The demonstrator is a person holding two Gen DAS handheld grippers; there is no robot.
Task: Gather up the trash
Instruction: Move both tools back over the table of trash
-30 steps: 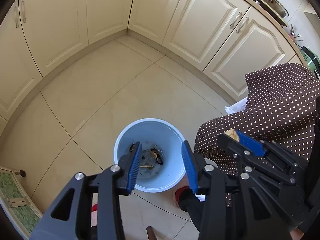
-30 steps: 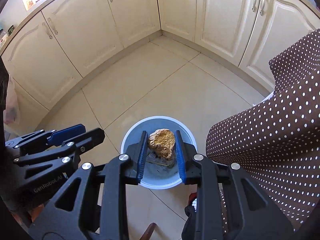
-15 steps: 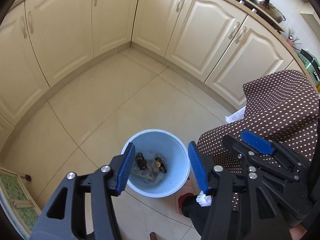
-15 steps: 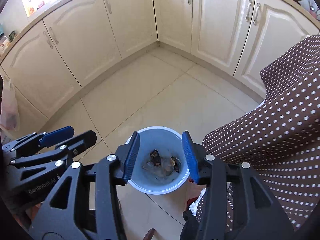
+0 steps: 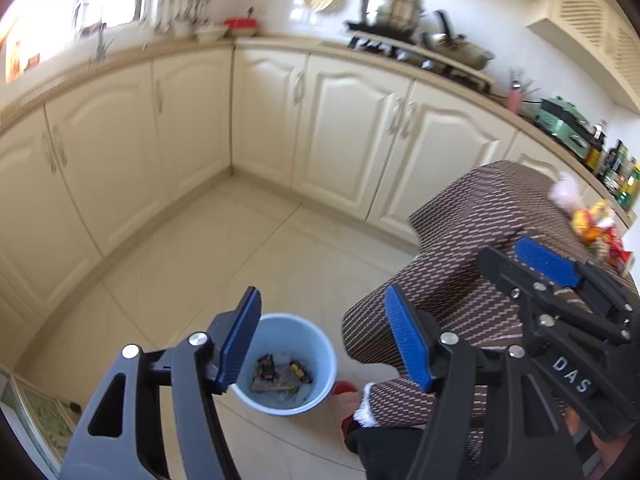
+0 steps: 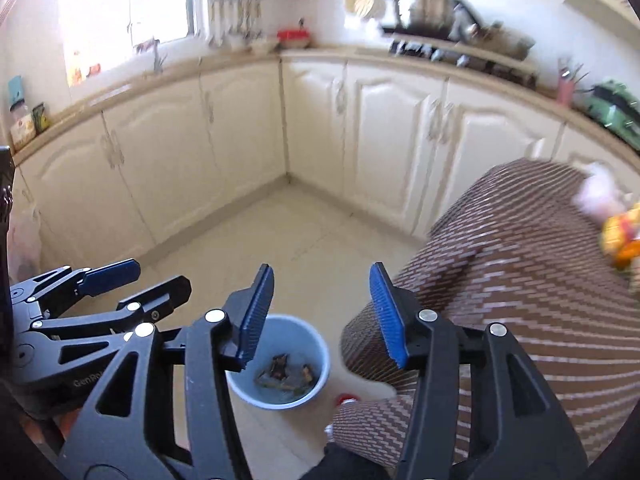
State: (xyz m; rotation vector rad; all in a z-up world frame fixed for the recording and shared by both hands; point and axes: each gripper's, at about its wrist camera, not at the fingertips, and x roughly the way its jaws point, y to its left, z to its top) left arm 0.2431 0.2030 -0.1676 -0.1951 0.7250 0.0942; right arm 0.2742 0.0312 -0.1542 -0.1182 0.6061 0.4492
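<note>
A light blue bucket (image 5: 298,334) (image 6: 304,340) stands on the tiled floor below both grippers, with dark scraps of trash (image 5: 280,376) (image 6: 284,374) lying in its bottom. My left gripper (image 5: 322,308) (image 6: 160,276) hangs well above the bucket; its jaws are opening and nothing is between them. My right gripper (image 6: 320,280) (image 5: 502,248) is beside it, its jaws also opening and bare. To the right, a table under a brown dotted cloth (image 5: 480,232) (image 6: 520,240) carries orange-yellow wrappers (image 5: 596,224) (image 6: 620,236) and a white crumpled piece (image 5: 566,194) (image 6: 596,196).
Cream cabinets (image 5: 352,128) line the corner behind the floor. The counter above holds pots on a stove (image 5: 392,4), a green appliance (image 5: 560,120) and bottles. A person's foot in a red slipper (image 5: 344,388) is beside the bucket. A mat (image 5: 44,412) lies at the lower left.
The right gripper let go of a brown crumpled lump, which dropped out of its jaws over the bucket. Both grippers opened wider, rose and tilted up, bringing counter and table top into view.
</note>
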